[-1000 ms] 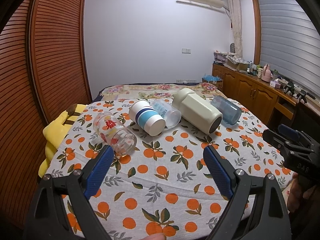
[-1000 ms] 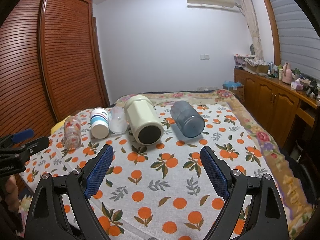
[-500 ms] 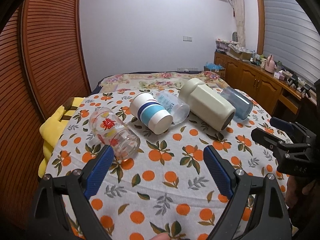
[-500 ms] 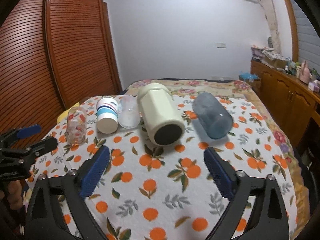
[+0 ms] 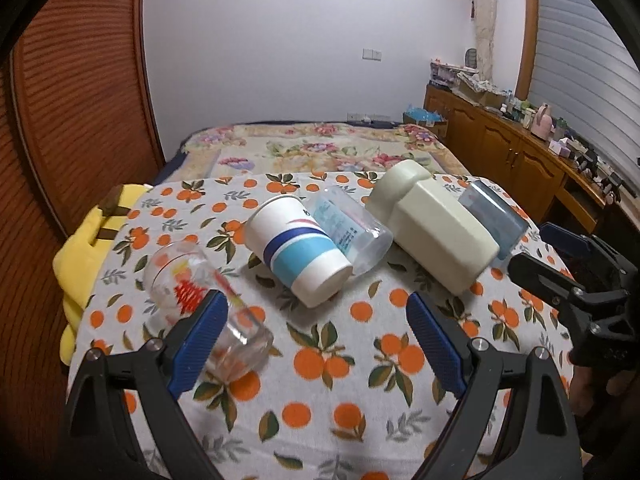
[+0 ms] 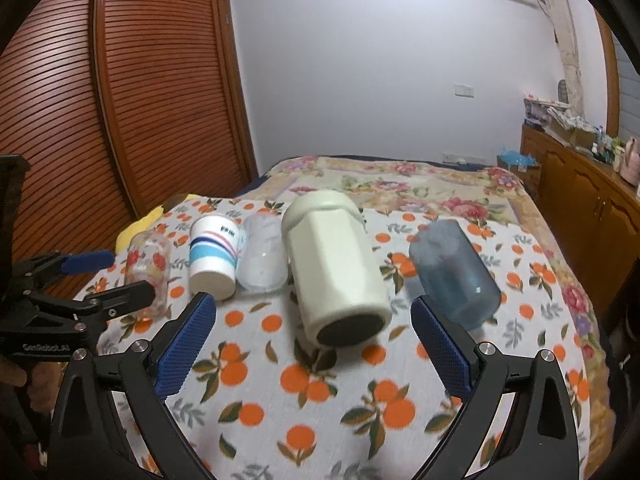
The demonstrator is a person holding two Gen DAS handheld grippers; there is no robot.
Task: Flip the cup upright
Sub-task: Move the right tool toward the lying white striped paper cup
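Note:
Several cups lie on their sides in a row on the orange-print cloth [image 5: 320, 360]. From the left: a clear glass with red print [image 5: 200, 304] [image 6: 148, 264], a white paper cup with blue bands [image 5: 298, 248] [image 6: 212, 256], a clear plastic cup [image 5: 352, 236] [image 6: 262, 256], a cream jar-shaped cup [image 5: 432, 236] [image 6: 336, 268], and a blue translucent cup [image 5: 494, 218] [image 6: 454, 276]. My left gripper [image 5: 316, 340] is open; its left finger overlaps the clear glass. My right gripper [image 6: 314, 344] is open just before the cream cup's dark base.
A flowered bedspread [image 5: 320, 148] lies behind the cloth. A yellow plush [image 5: 88, 240] hangs at the left edge. A slatted wooden wardrobe [image 6: 120, 100] stands on the left, wooden cabinets [image 5: 520, 160] on the right.
Both grippers have moved forward and lower toward the cups. The left gripper's finger now overlaps the clear glass. The cream cup looms larger between the right gripper's fingers.

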